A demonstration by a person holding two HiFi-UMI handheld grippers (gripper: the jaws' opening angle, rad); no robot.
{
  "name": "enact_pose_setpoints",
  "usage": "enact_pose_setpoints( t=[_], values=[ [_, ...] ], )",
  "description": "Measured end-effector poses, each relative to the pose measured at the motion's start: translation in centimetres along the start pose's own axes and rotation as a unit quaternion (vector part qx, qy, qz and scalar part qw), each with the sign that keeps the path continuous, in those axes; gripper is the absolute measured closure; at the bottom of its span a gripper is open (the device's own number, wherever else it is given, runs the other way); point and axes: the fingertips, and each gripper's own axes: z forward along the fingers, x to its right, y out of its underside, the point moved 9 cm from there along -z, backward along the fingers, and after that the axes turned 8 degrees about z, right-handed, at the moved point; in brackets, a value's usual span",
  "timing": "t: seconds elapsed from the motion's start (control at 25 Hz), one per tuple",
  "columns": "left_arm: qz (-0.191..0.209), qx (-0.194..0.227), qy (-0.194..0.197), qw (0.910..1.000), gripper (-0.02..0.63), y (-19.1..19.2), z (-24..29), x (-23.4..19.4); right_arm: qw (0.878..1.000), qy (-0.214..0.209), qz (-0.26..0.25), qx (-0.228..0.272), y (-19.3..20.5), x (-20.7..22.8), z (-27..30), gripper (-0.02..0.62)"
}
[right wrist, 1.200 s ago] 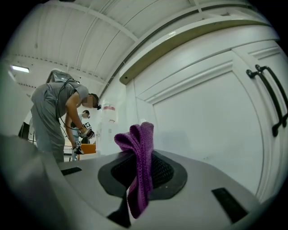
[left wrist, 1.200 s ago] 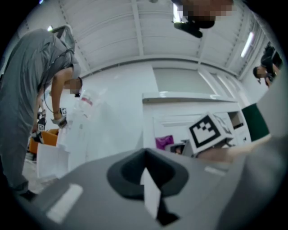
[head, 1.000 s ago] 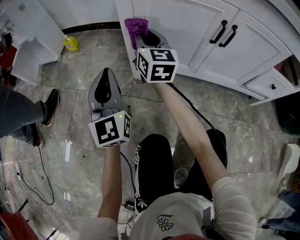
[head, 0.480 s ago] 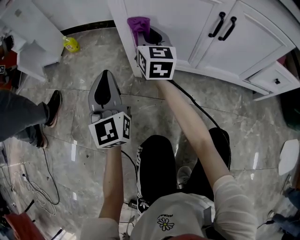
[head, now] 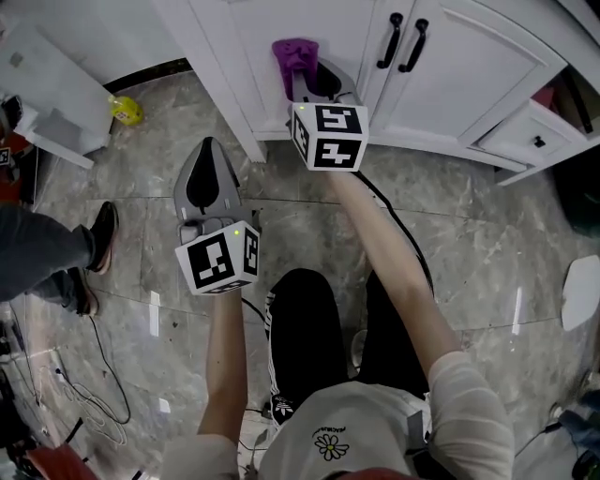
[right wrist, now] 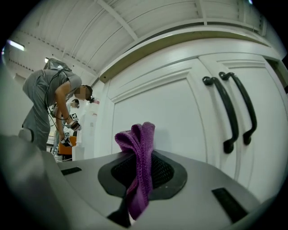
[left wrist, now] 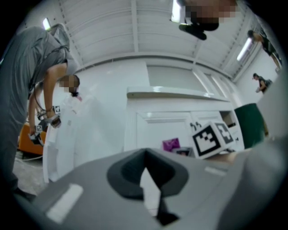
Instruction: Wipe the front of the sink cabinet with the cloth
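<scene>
The white sink cabinet (head: 267,28) stands straight ahead of the right tool (head: 309,75), whose jaws are clamped on the purple cloth (right wrist: 137,148). The cloth's bunched top pokes past the tips, near the cabinet front. The left tool (left wrist: 145,177), behind and left of the right one, has its jaws together and empty. Two black handles (right wrist: 229,112) sit right of the cloth.

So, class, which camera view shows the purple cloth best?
The right gripper view: the cloth fills the middle, clamped in the right gripper. The head view shows only its tip; the left gripper view, a small purple patch.
</scene>
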Motion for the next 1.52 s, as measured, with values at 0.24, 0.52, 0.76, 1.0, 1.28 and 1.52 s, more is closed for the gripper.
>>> enact_pose_setpoints(
  t=[0.24, 0.52, 0.76, 1.0, 1.28, 1.52],
  values=[
    [-0.007, 0.005, 0.027, 0.9996, 0.601, -0.3, 1.5, 2.7, 0.999, 0.043, -0.004, 0.012, -0.4, 4.1, -2.5, 0.543],
    [-0.003, 0.009, 0.047, 0.9989, 0.601, -0.8, 2.3, 5.2, 0.997, 0.075, 0.005, 0.013, 0.3, 7.9, -4.6, 0.543],
    [0.002, 0.004, 0.051, 0.9987, 0.601, -0.9, 2.1, 6.0, 0.995, 0.092, 0.022, 0.024, 0.5, 9.3, -6.2, 0.543],
    [0.001, 0.007, 0.05, 0.9987, 0.601, -1.1, 1.8, 6.4, 0.994, 0.105, 0.03, 0.026, 0.6, 10.9, -7.2, 0.543],
    [-0.004, 0.008, 0.047, 0.9988, 0.601, -0.7, 1.5, 5.9, 0.995, 0.096, 0.018, 0.029, 0.5, 9.8, -7.4, 0.545],
    [-0.003, 0.01, 0.027, 0.9996, 0.601, 0.8, 0.8, 3.7, 0.999, 0.027, 0.021, 0.039, 1.2, 4.9, -4.8, 0.545]
  ],
)
